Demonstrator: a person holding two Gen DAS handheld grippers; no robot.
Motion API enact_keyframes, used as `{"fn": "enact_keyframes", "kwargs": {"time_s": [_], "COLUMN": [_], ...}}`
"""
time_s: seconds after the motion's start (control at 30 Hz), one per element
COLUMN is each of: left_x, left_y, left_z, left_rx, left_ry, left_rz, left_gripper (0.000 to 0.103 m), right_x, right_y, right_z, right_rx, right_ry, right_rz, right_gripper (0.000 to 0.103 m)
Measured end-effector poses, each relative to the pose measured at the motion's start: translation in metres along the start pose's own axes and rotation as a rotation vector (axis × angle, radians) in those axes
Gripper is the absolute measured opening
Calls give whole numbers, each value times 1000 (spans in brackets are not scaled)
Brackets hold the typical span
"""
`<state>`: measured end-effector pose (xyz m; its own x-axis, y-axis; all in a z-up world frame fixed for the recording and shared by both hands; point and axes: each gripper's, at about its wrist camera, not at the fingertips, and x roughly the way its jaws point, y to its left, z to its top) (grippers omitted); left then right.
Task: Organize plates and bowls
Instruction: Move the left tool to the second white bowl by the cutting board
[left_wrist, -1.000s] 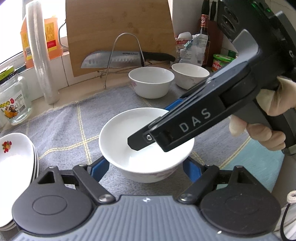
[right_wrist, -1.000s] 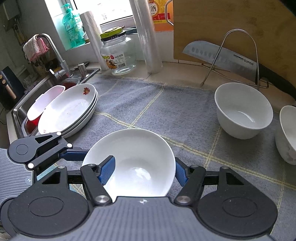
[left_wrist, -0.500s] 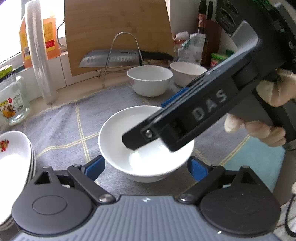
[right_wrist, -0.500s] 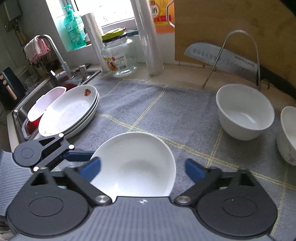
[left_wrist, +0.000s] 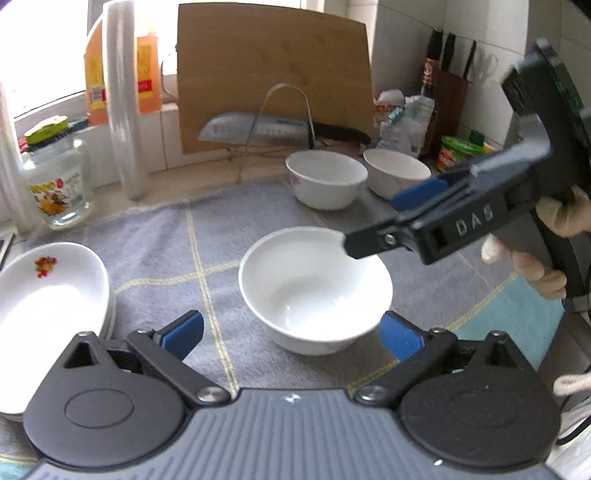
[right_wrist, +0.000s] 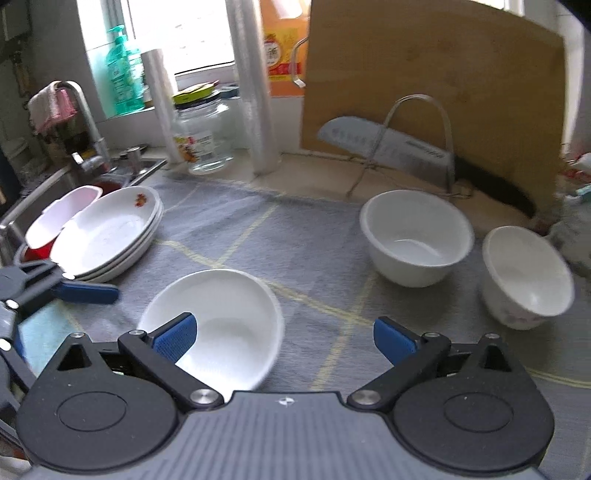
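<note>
i'm looking down both grippers at a white bowl (left_wrist: 316, 290) sitting upright on the grey checked mat (left_wrist: 155, 240) that covers the counter. my left gripper (left_wrist: 291, 334) is standing wide, its jaws having just been opening, and its blue pads (left_wrist: 183, 333) are flanking the bowl's near side without touching it. my right gripper (right_wrist: 282, 338) is also spread wide after its jaws have just been opening; its left pad (right_wrist: 175, 336) is overlapping the bowl (right_wrist: 214, 325) in the right wrist view, but nothing is being pinched. in the left wrist view the right gripper (left_wrist: 424, 221) is hanging above the bowl's far right rim, held by a hand (left_wrist: 546, 254).

two more white bowls (right_wrist: 415, 236) are sitting side by side near the back of the mat, apart from the first one, just in front of a cleaver (right_wrist: 384, 147) resting in a wire rack against a wooden cutting board (right_wrist: 424, 70). a stack of white plates (right_wrist: 107, 236) with a small red flower print is lying at the mat's left edge, beside the sink (right_wrist: 110, 177). a glass jar (right_wrist: 205, 138) and a roll of clear wrap (right_wrist: 256, 92) are standing behind the mat by the window.
</note>
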<state>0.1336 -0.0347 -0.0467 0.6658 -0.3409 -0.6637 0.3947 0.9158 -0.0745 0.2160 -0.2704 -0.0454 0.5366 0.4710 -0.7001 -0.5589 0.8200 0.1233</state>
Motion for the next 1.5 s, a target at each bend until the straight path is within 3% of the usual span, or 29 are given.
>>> {"fn": "enact_keyframes", "kwargs": {"time_s": [0.37, 0.63, 0.9, 1.1, 1.5], "left_x": [2, 27, 60, 91, 145], "left_y": [-9, -12, -11, -14, -16], "left_z": [47, 82, 115, 132, 167], "left_rx": [58, 50, 29, 30, 10], "left_ry": [-38, -31, 12, 68, 103], "left_rz": [29, -10, -65, -71, -84], "left_gripper": [101, 102, 102, 102, 102], "right_x": [-14, -4, 6, 21, 49], "right_y": [-30, -49, -66, -74, -75], "right_z": [-12, -23, -22, -18, -3], "right_rx": [2, 2, 16, 15, -47], "right_ry": [-48, -39, -53, -54, -62], "right_rz": [-139, -185, -185, -173, -185], "right_gripper": [103, 103, 103, 103, 103]}}
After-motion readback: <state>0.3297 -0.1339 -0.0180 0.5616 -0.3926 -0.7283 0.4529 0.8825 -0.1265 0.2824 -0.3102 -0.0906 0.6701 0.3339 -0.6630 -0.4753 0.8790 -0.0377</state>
